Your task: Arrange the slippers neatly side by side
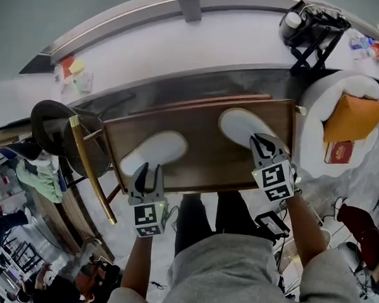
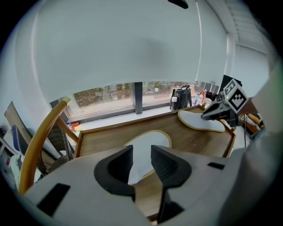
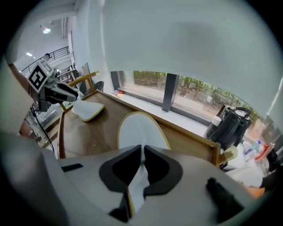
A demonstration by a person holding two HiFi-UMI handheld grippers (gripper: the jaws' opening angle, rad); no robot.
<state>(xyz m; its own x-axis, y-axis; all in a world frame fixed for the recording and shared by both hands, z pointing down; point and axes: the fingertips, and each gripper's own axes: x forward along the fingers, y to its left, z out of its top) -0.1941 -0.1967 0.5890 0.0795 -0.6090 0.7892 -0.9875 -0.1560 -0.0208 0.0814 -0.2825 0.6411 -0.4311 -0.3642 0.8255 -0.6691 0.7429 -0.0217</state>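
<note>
Nearest, pinching the heel of the right slipper [image 1: 238, 123] with the right gripper [image 1: 261, 142], jaws almost together; poised at the heel of the left slipper [image 1: 158, 149] with the left gripper [image 1: 149, 171], jaws half apart, gripping nothing. Likely mid-grasp: next, close the left, then draw both together, toes parallel. Beyond, counting two white slippers, well apart, on one wooden surface [image 1: 202, 148].

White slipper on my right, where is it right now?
In the head view the white yellow-rimmed slipper lies on the right half of the brown wooden table, its near end pinched in the right gripper, apart from the other slipper.
</note>
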